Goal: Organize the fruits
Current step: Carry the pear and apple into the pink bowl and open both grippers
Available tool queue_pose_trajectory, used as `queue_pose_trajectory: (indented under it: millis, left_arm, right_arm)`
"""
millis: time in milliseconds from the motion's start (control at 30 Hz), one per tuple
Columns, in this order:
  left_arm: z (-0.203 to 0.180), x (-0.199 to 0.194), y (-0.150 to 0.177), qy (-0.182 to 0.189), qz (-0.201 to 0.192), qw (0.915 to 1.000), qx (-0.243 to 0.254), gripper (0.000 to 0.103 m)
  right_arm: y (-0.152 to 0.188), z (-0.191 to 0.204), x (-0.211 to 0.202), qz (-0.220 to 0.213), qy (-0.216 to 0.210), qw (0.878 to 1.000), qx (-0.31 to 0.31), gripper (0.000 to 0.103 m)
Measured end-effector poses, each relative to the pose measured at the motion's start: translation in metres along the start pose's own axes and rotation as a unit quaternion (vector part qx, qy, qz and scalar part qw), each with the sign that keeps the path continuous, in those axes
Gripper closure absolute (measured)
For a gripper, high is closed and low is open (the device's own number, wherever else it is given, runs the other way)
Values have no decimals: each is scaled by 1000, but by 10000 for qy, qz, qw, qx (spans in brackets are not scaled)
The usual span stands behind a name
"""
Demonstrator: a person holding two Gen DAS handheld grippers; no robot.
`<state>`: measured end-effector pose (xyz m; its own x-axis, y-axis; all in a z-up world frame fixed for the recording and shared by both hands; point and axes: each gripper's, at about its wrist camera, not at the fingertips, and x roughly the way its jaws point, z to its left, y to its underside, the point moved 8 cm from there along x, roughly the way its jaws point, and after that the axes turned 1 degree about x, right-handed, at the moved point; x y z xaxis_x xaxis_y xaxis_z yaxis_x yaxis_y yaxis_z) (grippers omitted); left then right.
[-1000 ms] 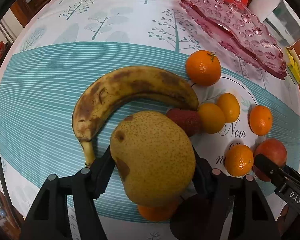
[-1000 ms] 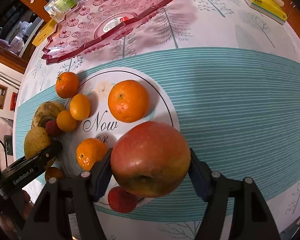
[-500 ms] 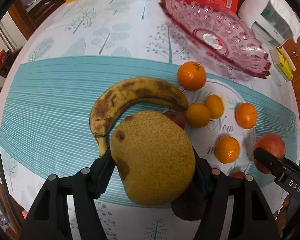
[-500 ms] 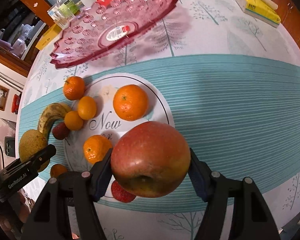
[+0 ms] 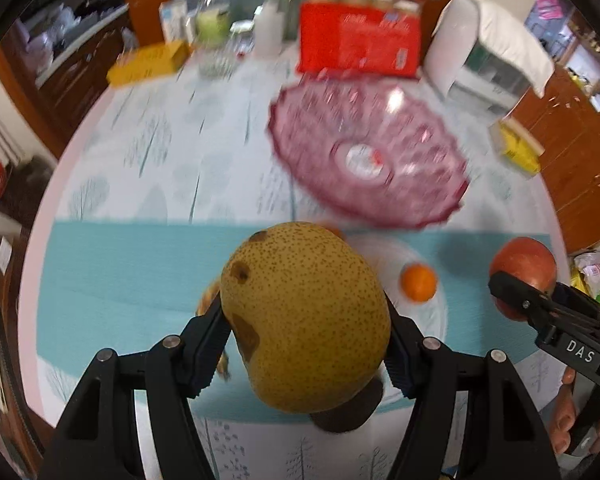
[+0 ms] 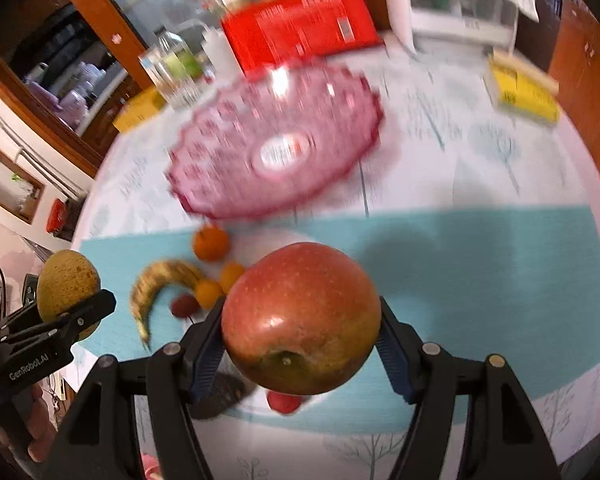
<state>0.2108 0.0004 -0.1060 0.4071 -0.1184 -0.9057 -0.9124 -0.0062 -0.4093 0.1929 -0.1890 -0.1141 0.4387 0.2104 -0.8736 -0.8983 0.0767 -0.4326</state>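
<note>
My speckled yellow pear [image 5: 306, 316], my red apple [image 6: 300, 324]; pink patterned glass dish [image 5: 368, 160], teal-striped tree-print tablecloth [image 6: 500, 280].

Bright indoor light, motion blur, fisheye edges

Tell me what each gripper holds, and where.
Left gripper: the pear, by its sides. Right gripper: the apple, by its sides.

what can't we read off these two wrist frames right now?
- Left wrist: the pear in the left claw covers most of the banana and the small fruit behind it.
- Right wrist: the apple in the right claw hides part of the cloth's round print; the dark object below it is unidentifiable.
- Both views: motion blur smears the pink dish, its centre sticker and the red box; no text is legible.
</note>
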Motion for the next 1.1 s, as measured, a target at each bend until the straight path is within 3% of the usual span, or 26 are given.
queue_pose_trajectory:
  millis: [233, 433, 600, 767, 1100]
  left_arm:
    - [-17, -10, -78, -43, -410, 9986, 323, 36]
    - [-22, 44, -123, -186, -279, 9977, 590, 36]
    - [-16, 114, -130, -290, 215, 9965, 756, 36]
    - [-11, 155, -133, -361, 445, 9944, 889, 36]
    - [-29, 173, -147, -823, 37, 9781, 1911, 36]
  right_arm:
    - [-80, 20, -3, -641, 116, 9975, -282, 34]
    - [-123, 18, 50, -715, 321, 9967, -205, 34]
    - [-128, 9, 106, -529, 541, 9970, -185, 34]
    - [-127, 11, 141, -377, 669, 9964, -354, 34]
    - [-121, 1, 170, -124, 733, 9952, -632, 34]
